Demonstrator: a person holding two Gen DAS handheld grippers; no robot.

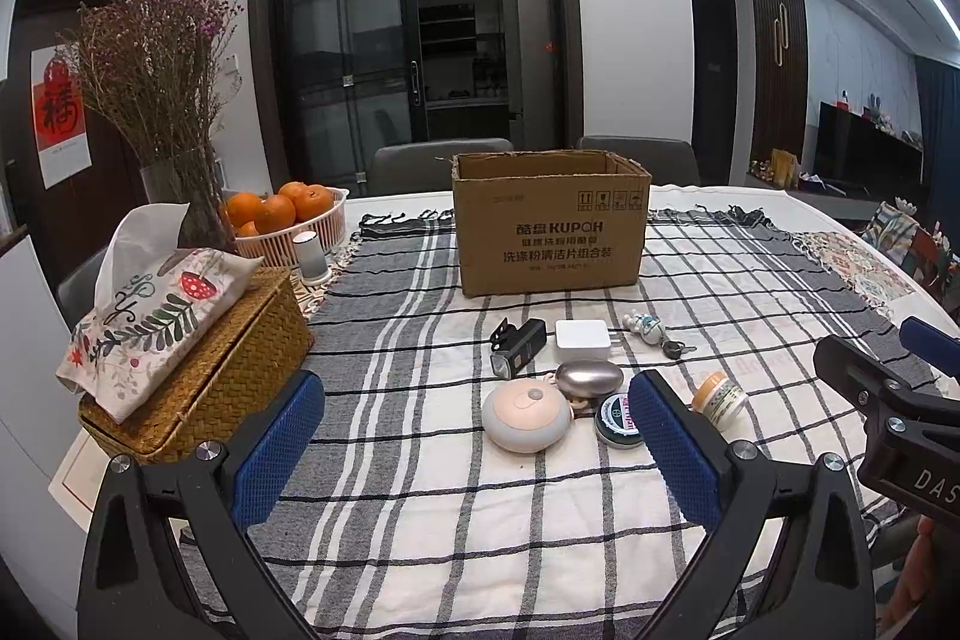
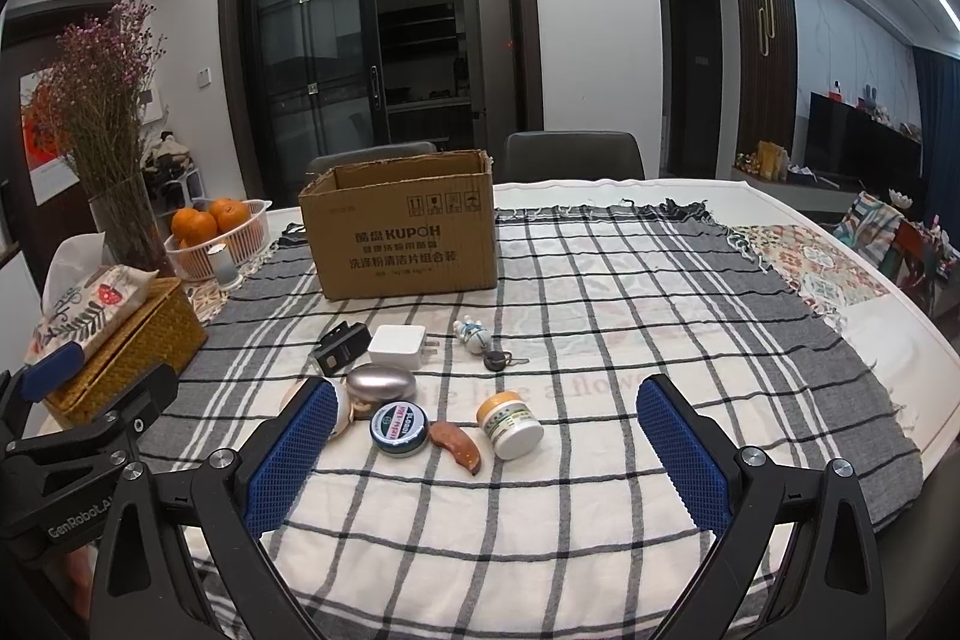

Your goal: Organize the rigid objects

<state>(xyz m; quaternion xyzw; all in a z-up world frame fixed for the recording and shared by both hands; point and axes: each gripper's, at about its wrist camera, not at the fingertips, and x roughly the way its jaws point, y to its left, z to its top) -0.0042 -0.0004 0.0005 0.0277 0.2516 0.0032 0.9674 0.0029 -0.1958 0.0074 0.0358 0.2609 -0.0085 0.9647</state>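
**Small items laid out before an open carton**

We hold both grippers above a checked tablecloth (image 1: 420,508), each with its blue pads spread wide and nothing between them. Our left gripper (image 1: 474,436) hovers near a round pink-and-grey gadget (image 1: 527,415), while our right gripper (image 2: 486,436) hangs over a round tin (image 2: 398,428), a brown curved piece (image 2: 459,445) and a small white jar (image 2: 511,427) lying on its side. These three sit close together, the brown piece between tin and jar. Just behind them rests a silver oval object (image 2: 381,383), and further back a black clip-on device (image 2: 339,347), a white charger (image 2: 397,346) with its prongs pointing right, and a small figurine keychain (image 2: 474,334) with a black key (image 2: 495,359). The open cardboard box (image 2: 408,244) stands upright at the far side of the cloth, well apart from the cluster. To the left, a woven tissue box (image 1: 204,370), a basket of oranges (image 1: 288,220) and a vase of dried flowers (image 1: 174,112) line the table's edge.
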